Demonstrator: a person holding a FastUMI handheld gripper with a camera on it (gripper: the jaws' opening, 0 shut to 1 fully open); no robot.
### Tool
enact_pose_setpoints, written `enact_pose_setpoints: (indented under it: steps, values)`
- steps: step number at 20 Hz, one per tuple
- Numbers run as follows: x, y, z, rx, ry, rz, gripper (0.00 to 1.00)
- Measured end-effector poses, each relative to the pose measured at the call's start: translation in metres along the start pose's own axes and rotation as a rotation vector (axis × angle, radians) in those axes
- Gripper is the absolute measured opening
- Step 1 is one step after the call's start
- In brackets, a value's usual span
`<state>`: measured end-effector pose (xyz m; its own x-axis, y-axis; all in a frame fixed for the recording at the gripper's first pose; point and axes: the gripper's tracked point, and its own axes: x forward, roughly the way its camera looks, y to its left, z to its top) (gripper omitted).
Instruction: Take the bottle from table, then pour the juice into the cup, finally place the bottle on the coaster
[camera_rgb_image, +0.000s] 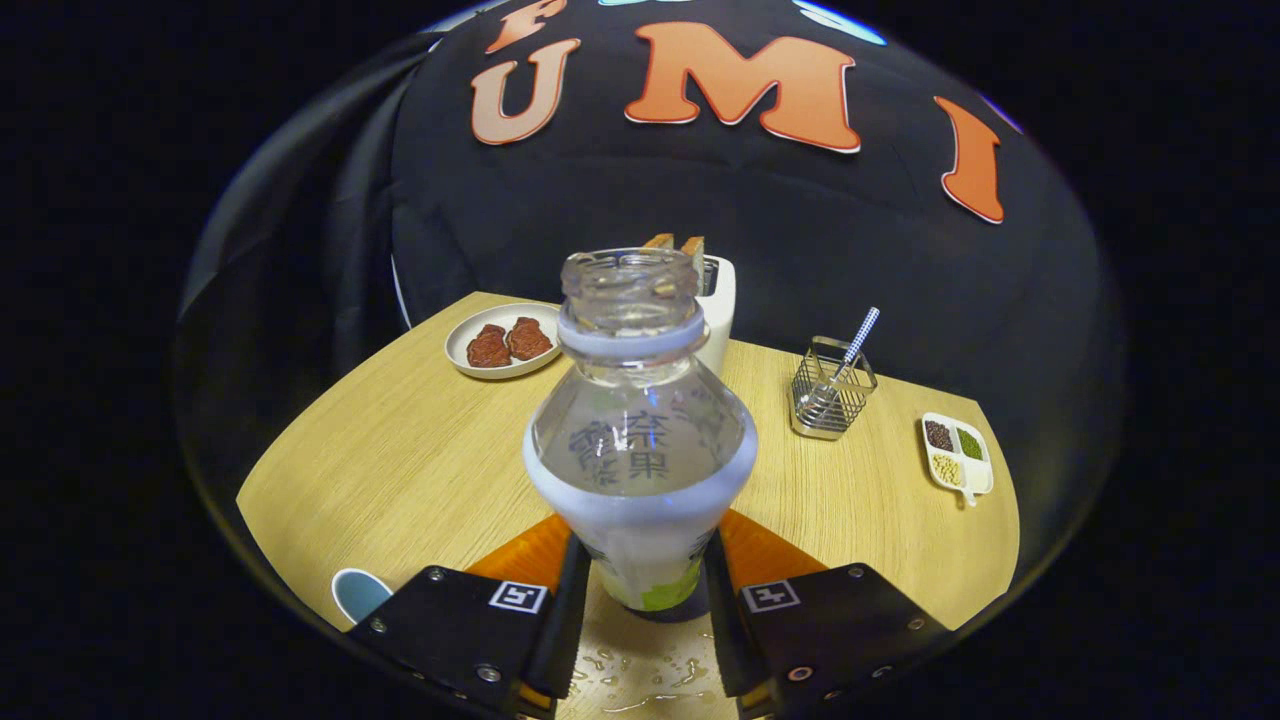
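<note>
An uncapped clear bottle (640, 440) with a white label sleeve stands upright between my two fingers. Its upper part looks see-through and empty. My gripper (647, 552) is shut on the bottle's lower body, one black finger (572, 590) on each side. An orange coaster (762, 556) shows beneath the bottle and spreads out on both sides behind the fingers. I cannot tell whether the bottle's base touches it. A light blue cup (358, 592) sits at the table's near edge, left of my left finger, with just its rim showing.
Spilled drops (650, 672) wet the wooden table (400, 460) between my fingers. Beyond the bottle are a white plate (503, 340) with two red-brown pieces, a white toaster (720, 300) holding bread, a wire basket (830, 400) with a striped stick, and a divided bean dish (957, 455).
</note>
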<state>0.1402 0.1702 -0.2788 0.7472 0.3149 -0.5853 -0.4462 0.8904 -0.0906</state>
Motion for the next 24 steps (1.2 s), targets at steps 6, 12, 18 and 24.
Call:
enact_pose_setpoints:
  steps: [6, 12, 18, 24]
  values:
    - [0.02, -0.017, -0.017, 0.043, 0.019, -0.011, 0.56]
    - [0.027, -0.022, -0.024, 0.04, 0.017, -0.007, 0.56]
    - [0.022, -0.022, -0.028, 0.051, 0.002, -0.002, 0.6]
    - [0.015, -0.023, -0.035, 0.024, 0.012, -0.021, 0.66]
